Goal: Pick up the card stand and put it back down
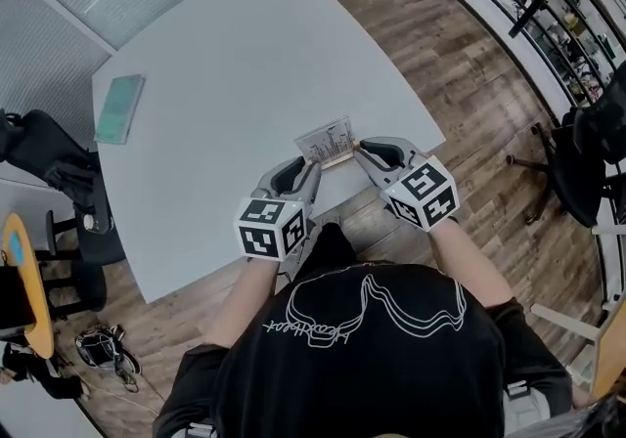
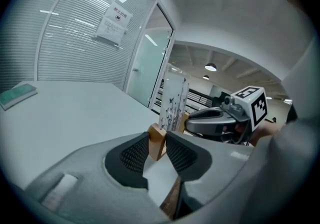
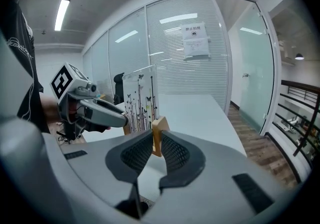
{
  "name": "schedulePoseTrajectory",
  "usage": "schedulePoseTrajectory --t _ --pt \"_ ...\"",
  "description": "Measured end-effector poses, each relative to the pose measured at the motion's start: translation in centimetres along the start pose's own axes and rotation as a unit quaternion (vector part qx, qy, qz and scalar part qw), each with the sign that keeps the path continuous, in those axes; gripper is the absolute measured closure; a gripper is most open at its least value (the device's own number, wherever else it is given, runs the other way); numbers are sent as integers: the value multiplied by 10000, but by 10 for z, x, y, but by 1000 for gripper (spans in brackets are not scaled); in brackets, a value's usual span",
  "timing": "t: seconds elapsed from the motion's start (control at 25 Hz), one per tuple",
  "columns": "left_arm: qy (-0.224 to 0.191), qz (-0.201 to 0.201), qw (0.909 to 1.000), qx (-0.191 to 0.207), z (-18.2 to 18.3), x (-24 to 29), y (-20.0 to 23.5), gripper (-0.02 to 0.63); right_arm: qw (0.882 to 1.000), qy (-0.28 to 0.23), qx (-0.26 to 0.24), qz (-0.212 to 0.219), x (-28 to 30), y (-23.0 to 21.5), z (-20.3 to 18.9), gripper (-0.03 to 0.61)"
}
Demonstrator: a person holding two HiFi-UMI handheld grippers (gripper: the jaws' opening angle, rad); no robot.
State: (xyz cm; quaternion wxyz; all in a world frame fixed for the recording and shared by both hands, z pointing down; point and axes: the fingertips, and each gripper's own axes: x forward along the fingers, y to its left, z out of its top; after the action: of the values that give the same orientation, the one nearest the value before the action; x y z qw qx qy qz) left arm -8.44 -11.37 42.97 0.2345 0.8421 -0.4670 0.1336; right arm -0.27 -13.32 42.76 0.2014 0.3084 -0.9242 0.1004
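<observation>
Head view first: one card stand (image 1: 328, 145) sits at the near edge of the white table (image 1: 245, 55), right in front of the person. The left gripper (image 1: 311, 168) is on one end of it and the right gripper (image 1: 360, 149) on the other, so that's two grippers on one stand. Can't tell if its base is touching the tabletop. The only other thing on the table is one green booklet (image 1: 120, 109), well apart at the far left corner. There are two black chairs, one on the left (image 1: 49, 157) and one on the right (image 1: 577, 162), plus a bag (image 1: 103, 348) on the wood floor.

Left gripper view: the jaws are narrow and clamped on the stand's wooden base (image 2: 156, 138), with the printed card (image 2: 172, 102) upright just behind. The other gripper blocks the view past the card.

Right gripper view: same deal, pads pinching the opposite wooden end. One paper notice (image 3: 195, 40) hangs on the glass wall.
</observation>
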Motion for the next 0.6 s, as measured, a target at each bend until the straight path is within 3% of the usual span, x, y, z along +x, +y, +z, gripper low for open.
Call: schedulePoseTrajectory --t 0.32,0.6 --pt "166 107 9998 -104 5 35 48 499 9996 269 -82 18 54 -26 -4 520" --pt "446 102 9987 -217 -16 67 77 499 9985 528 -143 9 92 -46 -23 520"
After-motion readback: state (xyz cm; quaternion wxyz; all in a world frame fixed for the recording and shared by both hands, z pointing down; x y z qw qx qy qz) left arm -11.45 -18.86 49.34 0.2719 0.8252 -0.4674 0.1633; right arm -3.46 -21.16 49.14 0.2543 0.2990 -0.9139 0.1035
